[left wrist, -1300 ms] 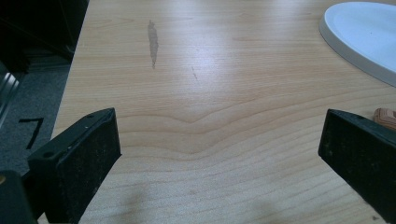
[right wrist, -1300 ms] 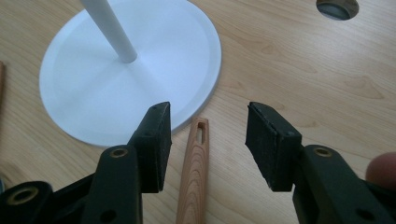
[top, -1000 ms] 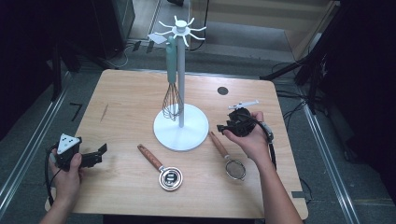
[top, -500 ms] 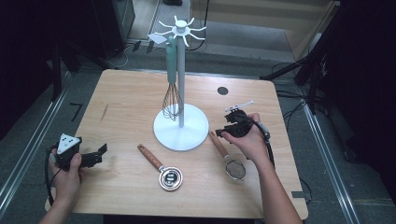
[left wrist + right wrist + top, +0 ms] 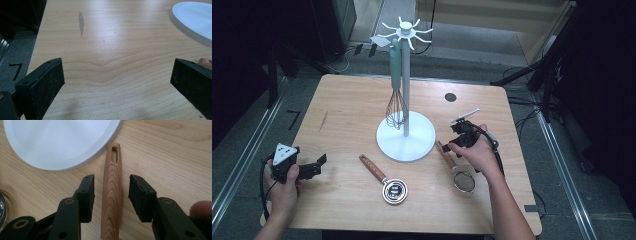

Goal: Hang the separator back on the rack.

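The table (image 5: 342, 110) carries everything, and the stand (image 5: 406, 136) sits mid-table, likely so both hands can reach its hooks. 1 whisk (image 5: 396, 107) hangs from a hook beside the pole, its wires just above the base. A strainer (image 5: 463, 181) lies right of the base, its wooden handle (image 5: 111, 192) pointing at the base rim; its mesh bowl looks empty. The right gripper (image 5: 111, 195) straddles that handle, jaws narrowly parted, not touching, probably lined up to pinch it. A scoop (image 5: 393, 190) lies nearer front. The left gripper (image 5: 117, 85) waits wide over bare wood
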